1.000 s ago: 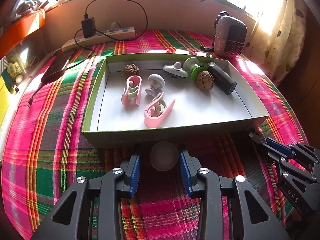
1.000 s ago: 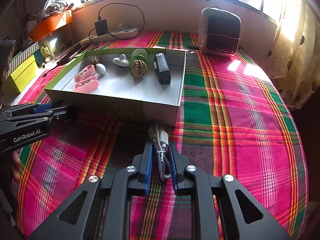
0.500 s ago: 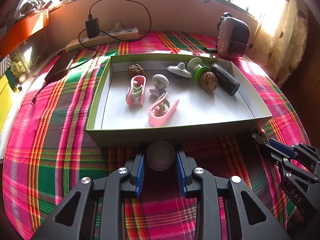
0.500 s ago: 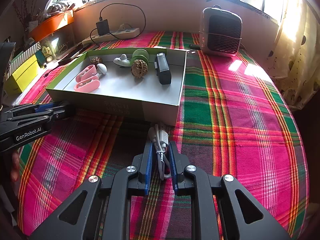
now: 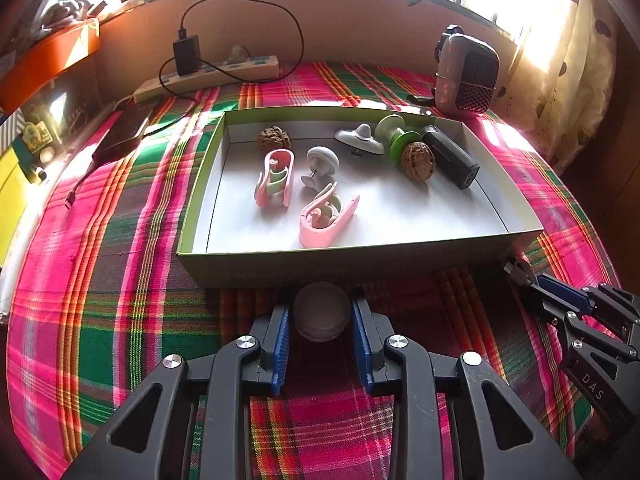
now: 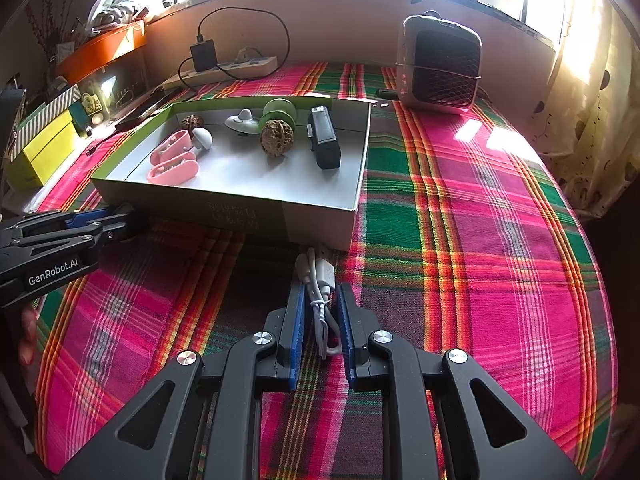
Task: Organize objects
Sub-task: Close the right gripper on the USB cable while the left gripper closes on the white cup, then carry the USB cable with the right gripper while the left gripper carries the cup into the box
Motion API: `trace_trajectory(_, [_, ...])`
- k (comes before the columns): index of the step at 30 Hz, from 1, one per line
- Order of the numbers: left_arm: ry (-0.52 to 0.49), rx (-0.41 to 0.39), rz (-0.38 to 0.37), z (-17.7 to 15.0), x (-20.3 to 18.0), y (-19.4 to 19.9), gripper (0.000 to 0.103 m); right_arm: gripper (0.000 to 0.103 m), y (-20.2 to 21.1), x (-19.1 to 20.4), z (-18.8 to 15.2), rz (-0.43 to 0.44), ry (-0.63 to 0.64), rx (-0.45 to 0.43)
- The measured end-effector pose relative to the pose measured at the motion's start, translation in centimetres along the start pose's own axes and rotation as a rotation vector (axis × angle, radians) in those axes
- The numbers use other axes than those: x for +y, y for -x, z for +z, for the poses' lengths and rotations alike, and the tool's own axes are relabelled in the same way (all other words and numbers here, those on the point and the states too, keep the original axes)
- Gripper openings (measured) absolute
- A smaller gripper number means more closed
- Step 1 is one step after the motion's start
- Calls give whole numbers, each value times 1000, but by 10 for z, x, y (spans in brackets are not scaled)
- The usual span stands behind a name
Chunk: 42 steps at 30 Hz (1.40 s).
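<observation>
Ball (image 5: 320,312) gripped by left claw (image 5: 320,334), just beside box wall (image 5: 340,266)

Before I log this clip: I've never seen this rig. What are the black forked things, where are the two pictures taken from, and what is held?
No robot here: a person holds a pair of tongs in each hand, each with a camera looking along its blue-padded fingers. So each picture is one hand's view.

In the left view, the left tongs are shut on a grey ball, on the plaid cloth before the open box. In the right view, the right tongs grip a bundled white cable by the box's corner.

The box already holds two pink clips, two walnuts, a black device and small white and green pieces.
</observation>
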State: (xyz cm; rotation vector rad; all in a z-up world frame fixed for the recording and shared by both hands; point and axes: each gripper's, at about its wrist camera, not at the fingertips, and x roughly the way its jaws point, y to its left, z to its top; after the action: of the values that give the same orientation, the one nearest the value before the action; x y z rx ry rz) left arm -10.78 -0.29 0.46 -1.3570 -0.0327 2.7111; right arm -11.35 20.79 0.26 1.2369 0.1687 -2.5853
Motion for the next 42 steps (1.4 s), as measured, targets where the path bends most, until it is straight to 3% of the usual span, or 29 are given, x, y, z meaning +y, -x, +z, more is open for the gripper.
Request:
trace_trajectory(31, [-7, -34, -22, -4, -5, 25, 26, 11, 19, 3, 0, 45, -17, -50])
trace_trajectory(42, [-10, -21, -26, -10, -7, 25, 26, 12, 10, 8, -4, 33, 9, -3])
